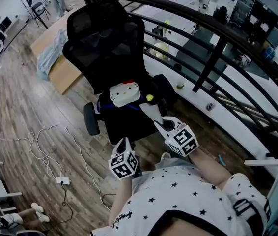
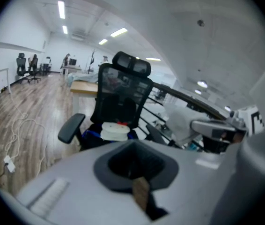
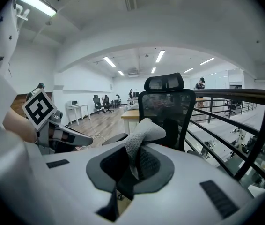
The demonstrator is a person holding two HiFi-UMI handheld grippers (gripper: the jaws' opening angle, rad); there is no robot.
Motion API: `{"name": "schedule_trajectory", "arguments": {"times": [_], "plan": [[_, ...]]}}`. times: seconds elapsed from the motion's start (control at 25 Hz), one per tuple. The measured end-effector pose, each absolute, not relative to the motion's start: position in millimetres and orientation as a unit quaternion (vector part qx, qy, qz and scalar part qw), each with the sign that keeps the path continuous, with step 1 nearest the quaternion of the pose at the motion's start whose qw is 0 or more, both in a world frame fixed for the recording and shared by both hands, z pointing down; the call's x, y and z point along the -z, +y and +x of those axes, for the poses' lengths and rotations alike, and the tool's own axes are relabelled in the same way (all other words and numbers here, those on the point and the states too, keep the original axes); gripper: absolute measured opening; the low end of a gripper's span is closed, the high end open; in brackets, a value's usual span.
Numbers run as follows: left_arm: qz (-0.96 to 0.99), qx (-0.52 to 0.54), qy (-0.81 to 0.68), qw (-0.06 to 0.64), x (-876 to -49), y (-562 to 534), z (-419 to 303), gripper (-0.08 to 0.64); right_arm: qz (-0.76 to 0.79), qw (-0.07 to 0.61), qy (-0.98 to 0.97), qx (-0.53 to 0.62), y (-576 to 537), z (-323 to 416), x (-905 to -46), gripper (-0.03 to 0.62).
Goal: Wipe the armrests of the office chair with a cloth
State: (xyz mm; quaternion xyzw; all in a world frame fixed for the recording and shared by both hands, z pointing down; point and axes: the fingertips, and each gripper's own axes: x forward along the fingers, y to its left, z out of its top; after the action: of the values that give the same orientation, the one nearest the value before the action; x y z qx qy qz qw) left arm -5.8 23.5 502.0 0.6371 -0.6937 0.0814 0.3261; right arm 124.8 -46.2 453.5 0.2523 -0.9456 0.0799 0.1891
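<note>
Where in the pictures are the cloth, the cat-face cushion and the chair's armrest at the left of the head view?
cloth (image 3: 147, 131): right gripper view, its bunched top.
cat-face cushion (image 1: 124, 93): head view, middle of the face.
armrest (image 1: 91, 119): head view, middle of the pad.

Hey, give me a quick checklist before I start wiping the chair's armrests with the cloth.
1. Cloth clamped in the right gripper: ok.
2. Left gripper free, jaws together on nothing: ok.
3. Left armrest and right armrest in view: ok.
4. Cloth touching an armrest: not ok, it is held in the air short of the chair.
5. Cushion lies off both armrests: ok.
6. Dirt on the armrests: cannot tell.
</note>
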Motion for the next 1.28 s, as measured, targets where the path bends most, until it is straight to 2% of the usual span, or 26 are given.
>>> {"name": "schedule_trajectory", "arguments": {"times": [0.64,1.28], "plan": [[0.641,-0.109,-0.683,0.333,-513,-2,75,0.006,0.308,0.181,-0.926,-0.121,-80,233,-472,0.028],[0.67,-0.124,-0.648,0.34,-522,-56,101,0.006,0.344,0.181,-0.912,-0.133,-129,258,-481,0.029]]}}
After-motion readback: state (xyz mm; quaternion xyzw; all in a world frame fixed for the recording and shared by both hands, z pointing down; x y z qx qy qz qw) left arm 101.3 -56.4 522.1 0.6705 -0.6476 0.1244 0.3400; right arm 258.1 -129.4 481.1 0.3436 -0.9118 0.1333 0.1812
